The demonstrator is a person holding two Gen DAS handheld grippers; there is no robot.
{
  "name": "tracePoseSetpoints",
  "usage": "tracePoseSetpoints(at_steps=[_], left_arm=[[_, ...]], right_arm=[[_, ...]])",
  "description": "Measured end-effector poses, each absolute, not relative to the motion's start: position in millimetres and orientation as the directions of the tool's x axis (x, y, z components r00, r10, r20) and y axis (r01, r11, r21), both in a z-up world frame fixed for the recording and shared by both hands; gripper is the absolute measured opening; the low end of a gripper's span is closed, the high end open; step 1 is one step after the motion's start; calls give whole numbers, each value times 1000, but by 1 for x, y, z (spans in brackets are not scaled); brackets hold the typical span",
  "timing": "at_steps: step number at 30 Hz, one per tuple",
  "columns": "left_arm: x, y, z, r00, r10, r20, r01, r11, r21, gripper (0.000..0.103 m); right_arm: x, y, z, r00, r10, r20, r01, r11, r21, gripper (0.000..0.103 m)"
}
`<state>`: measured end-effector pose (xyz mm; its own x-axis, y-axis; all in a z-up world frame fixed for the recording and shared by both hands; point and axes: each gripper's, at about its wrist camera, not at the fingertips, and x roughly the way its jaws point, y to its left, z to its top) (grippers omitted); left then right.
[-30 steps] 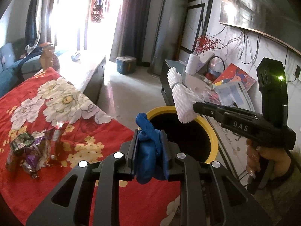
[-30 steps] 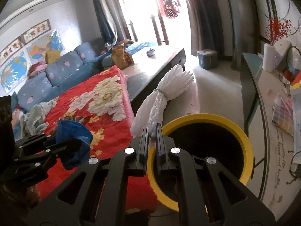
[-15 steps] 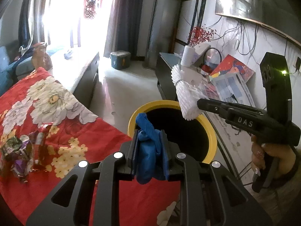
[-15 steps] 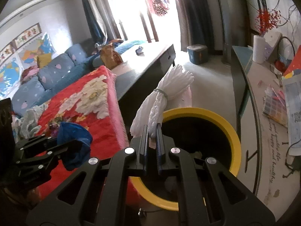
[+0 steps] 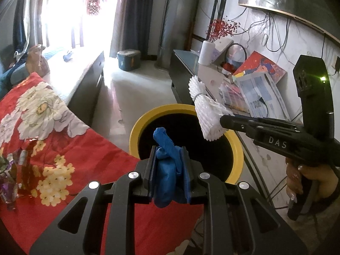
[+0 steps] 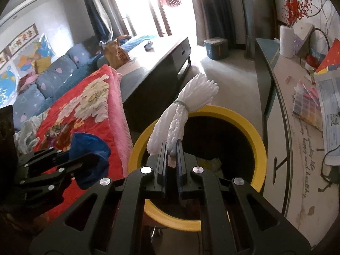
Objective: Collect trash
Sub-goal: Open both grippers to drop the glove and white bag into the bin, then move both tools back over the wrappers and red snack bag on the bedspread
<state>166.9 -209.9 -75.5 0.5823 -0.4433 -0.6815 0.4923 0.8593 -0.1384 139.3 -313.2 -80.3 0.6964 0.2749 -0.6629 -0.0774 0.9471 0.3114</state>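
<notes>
Holding over bin: a crumpled blue glove (image 5: 167,165) is pinched in the left tongs (image 5: 168,170); a white foam net bundle (image 6: 182,116), tied with a band, is pinched at its lower end in the right tongs (image 6: 171,165), whose jaws are pressed nearly together on it.
Bin: a black bin with a yellow rim (image 6: 258,146) is seen just beyond and below both tongs; some scraps are made out at its bottom, too dim to be named.
Deciding relation: the bundle is judged to hang already over the bin's mouth, while the glove is seen at the near rim on the bed side, so the right hand (image 5: 306,180) is judged the nearer to a clean drop.
Long axis: the bundle is pointed up and away from the right tongs, its free end past the far rim; it could be caught on the rim when released.
Remaining trash: shiny wrappers (image 5: 12,170) are left on the red flowered blanket (image 5: 63,140), well apart from the bin.
Writing: "DAS" (image 5: 277,144) is read on the right tool; cursive words on the side surface (image 6: 303,170) are partly read as "happy and healthy".
</notes>
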Motion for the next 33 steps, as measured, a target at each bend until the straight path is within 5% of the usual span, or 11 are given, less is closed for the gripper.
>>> tracePoseSetpoints(at_steps=[8, 11, 14, 19, 22, 33], left_arm=[[179, -222, -89, 550, -456, -700, 499, 851, -162, 20], [185, -225, -92, 537, -474, -698, 495, 847, -194, 28], [189, -222, -92, 546, -483, -685, 485, 849, -212, 51], [186, -215, -85, 574, -480, -663, 475, 855, -207, 81], [182, -208, -79, 595, -474, -649, 466, 861, -203, 90], [163, -191, -60, 665, -452, -595, 444, 879, -172, 95]], right_arm=[[141, -326, -86, 687, 278, -671, -47, 939, 341, 6], [140, -329, -87, 687, 282, -670, -42, 936, 351, 9], [139, -332, -86, 693, 276, -665, -32, 935, 354, 33], [138, -334, -83, 710, 271, -650, -20, 930, 366, 49], [137, -333, -81, 725, 262, -637, -14, 930, 366, 53], [130, -331, -63, 772, 236, -591, -9, 933, 360, 61]])
